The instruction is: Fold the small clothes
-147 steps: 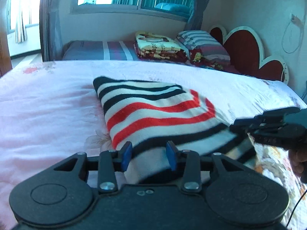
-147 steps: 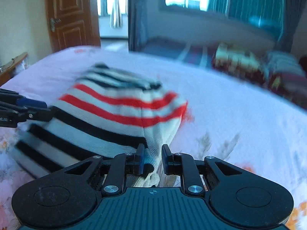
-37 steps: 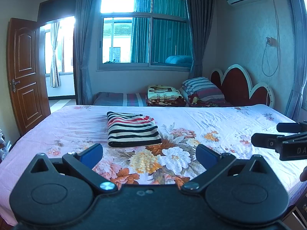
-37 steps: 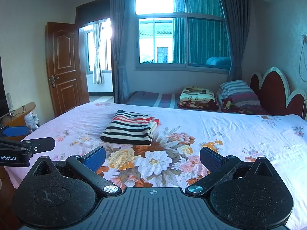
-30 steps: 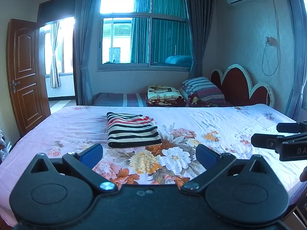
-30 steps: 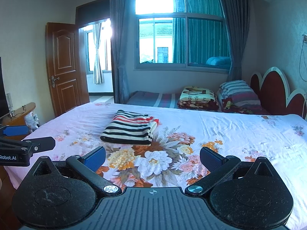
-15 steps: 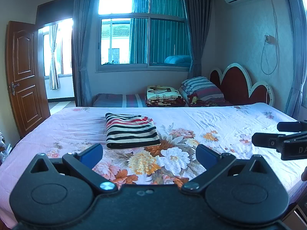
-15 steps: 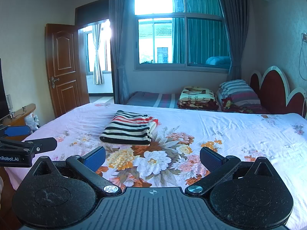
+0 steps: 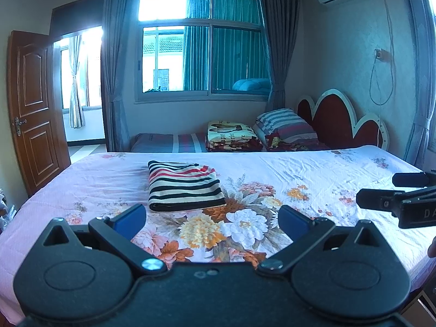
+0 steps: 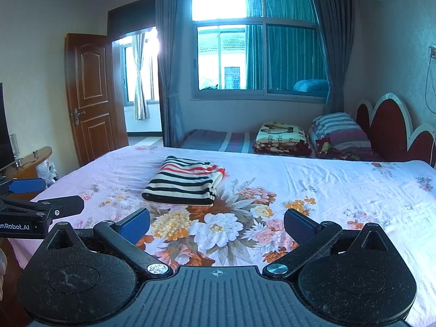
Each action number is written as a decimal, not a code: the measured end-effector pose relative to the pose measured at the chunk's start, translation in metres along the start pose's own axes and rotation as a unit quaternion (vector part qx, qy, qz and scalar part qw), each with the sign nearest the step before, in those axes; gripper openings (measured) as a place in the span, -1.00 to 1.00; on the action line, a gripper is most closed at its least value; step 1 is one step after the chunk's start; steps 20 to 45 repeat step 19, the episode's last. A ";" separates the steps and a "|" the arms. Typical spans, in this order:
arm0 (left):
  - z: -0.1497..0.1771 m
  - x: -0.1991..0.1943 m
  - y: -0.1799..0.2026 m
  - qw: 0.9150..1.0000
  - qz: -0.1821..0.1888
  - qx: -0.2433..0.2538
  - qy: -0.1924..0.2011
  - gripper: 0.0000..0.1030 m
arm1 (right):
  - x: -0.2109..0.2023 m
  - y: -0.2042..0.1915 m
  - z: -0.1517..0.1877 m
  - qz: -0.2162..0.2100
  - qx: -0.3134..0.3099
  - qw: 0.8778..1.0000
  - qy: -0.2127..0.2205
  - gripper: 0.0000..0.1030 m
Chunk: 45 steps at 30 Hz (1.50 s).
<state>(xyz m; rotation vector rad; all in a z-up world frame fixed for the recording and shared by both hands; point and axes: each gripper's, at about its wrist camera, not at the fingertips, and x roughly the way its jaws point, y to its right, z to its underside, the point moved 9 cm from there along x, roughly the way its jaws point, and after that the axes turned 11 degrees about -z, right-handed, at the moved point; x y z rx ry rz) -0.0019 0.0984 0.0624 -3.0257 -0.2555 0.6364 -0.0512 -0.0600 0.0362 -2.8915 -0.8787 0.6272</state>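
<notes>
Two scraps of lettering are all you can read: "enRobot.AI", cut off at the left edge of the right wrist view, printed in white on the side of your left gripper (image 10: 45, 197), and "DA", cut off at the right edge of the left wrist view, on the side of your right gripper (image 9: 381, 190). The folded blanket (image 9: 231, 133) by the headboard carries print too small to make out.

Your left gripper (image 9: 211, 219) is spread wide, its blue pads (image 9: 128, 218) far apart at the lower part of the frame, and it holds nothing and touches nothing. Your right gripper (image 10: 216, 224) is spread just as wide, with blue pads (image 10: 298, 229) clear of the bedding and nothing between them.

You have the striped sweater (image 9: 184, 186) lying folded into a tidy rectangle on the floral bedsheet (image 9: 313, 174), left of centre in the left wrist view and well apart from both tools. Its red stripes sit toward the far end, its black stripes toward you. In the right wrist view the sweater (image 10: 184, 181) lies just above and between the pads, beside the large printed flowers (image 10: 215, 226).

A striped pillow (image 10: 339, 130) rests against the red scalloped headboard (image 10: 389, 128) at the right.
</notes>
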 end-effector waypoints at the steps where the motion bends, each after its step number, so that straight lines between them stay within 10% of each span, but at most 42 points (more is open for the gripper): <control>1: 0.000 0.000 0.000 1.000 -0.001 -0.001 0.000 0.98 | 0.000 0.000 0.000 0.000 0.000 1.000 0.000 1.00; 45: -0.001 -0.002 0.001 1.000 0.003 -0.002 -0.001 0.96 | 0.000 0.003 0.001 -0.011 -0.001 1.000 -0.001 1.00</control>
